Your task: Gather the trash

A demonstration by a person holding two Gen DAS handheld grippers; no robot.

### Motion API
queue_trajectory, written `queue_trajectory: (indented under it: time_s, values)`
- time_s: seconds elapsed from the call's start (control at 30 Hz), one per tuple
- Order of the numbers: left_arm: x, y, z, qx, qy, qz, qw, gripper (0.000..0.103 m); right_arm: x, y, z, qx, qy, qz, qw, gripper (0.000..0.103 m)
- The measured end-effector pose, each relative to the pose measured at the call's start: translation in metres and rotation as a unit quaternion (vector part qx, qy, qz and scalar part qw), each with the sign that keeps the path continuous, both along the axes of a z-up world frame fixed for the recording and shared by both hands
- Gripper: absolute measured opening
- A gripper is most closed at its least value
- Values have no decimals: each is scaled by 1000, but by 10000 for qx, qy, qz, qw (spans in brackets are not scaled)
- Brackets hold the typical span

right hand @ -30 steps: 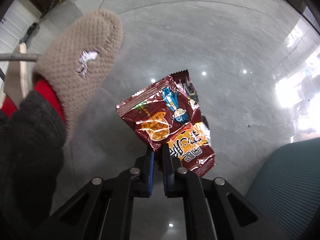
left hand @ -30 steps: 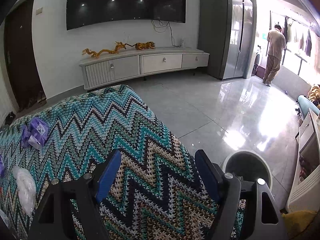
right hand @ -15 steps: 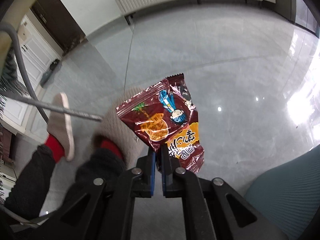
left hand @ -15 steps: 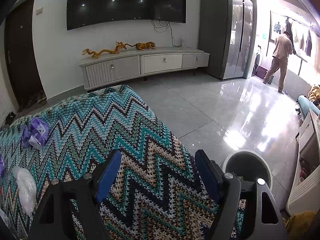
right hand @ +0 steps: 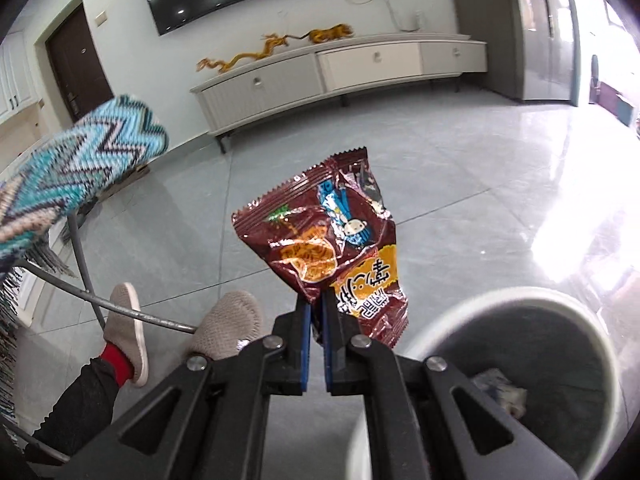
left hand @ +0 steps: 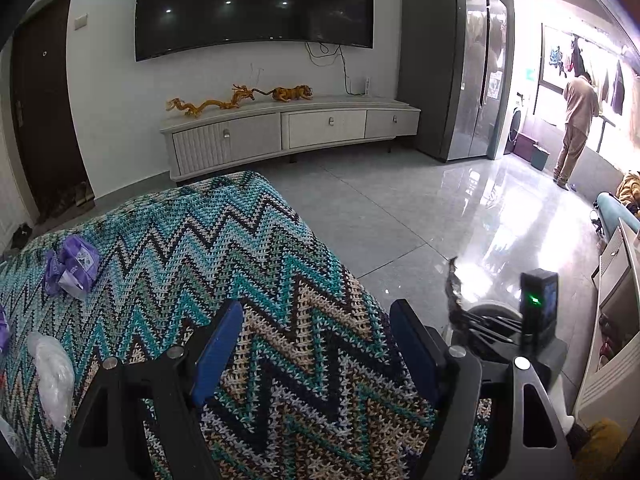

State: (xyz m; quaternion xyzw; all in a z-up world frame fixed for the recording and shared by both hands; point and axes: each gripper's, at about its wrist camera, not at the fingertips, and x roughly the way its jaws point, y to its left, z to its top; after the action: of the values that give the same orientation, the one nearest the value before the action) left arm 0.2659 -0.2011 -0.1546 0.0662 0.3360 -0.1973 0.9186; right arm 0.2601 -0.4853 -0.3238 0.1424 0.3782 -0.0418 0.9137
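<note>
Looked onto a living room of glossy grey floor tiles (left hand: 400, 220), mirror-bright near the balcony, with a dark curved television (left hand: 256, 0) on a white wall above a long, low, pale cabinet (left hand: 288, 132) with ribbed drawer fronts. Noted a tall, grey, smooth-fronted fridge (left hand: 452, 64) to its right.

Found a chunky zigzag knit throw (left hand: 240, 260) in teal, cream and black in the foreground of the left wrist view. Saw on it a crumpled purple wrapper (left hand: 72, 266) and a wad of clear, cloudy plastic film (left hand: 52, 368), both well to the left.

Hung over that knit with the left gripper (left hand: 314, 312): blue pads spread wide, nothing between them.

Pinched a snack wrapper (right hand: 324, 240) in the right gripper (right hand: 316, 308), blue pads pressed together on its lower edge. Made out creased, shiny maroon foil, roughly rectangular, printed in orange and blue, with serrated ends. Read its long axis as running nearly in line with the fingers, the serrated far end pointing up and away toward the cabinet, leaning slightly left, its printed face toward the camera. Held it in the air above the floor, just left of and above a round bin (right hand: 500, 294) with a thick pale rim and a dark grey inside, some crumpled scrap at its bottom.

Caught two beige knit slippers (right hand: 228, 324) lower left.
</note>
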Motion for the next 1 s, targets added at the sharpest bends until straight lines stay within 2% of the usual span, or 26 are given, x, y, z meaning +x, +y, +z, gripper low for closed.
queue_trajectory:
  time_s: [0.07,0.27,0.37,0.43,0.47,0.5,0.73,0.9,1.0]
  values:
    - [-1,0,0,-6,-12,5,10000,74,-21,-15,2,76,135,-225,9996,5]
    - [-3,0,2,34,-61,12,10000,74,-62,-44,-23,378,817,-766,9930,10]
    - [-6,-2,4,69,-106,19,9999,76,-71,-46,-31,288,1048,-986,9892,12]
    - [-7,-2,5,95,-138,29,9999,77,-78,-47,-27,247,1045,-1066,9885,27]
    - [-8,-3,5,118,-152,37,9998,77,-82,-48,-22,195,1016,-1084,9887,46]
    - [-8,-4,6,140,-155,29,9998,78,-86,-47,-16,121,985,-1099,9890,56]
    - [-20,-9,19,278,-447,107,9986,78,-116,-44,42,-118,620,-1156,9913,56]
    - [-49,10,60,-156,-915,232,9954,78,-146,-37,102,-311,179,-1200,9921,56]
    - [-65,22,83,-282,-874,70,9957,78,-164,-27,139,-414,-120,-1185,9920,56]
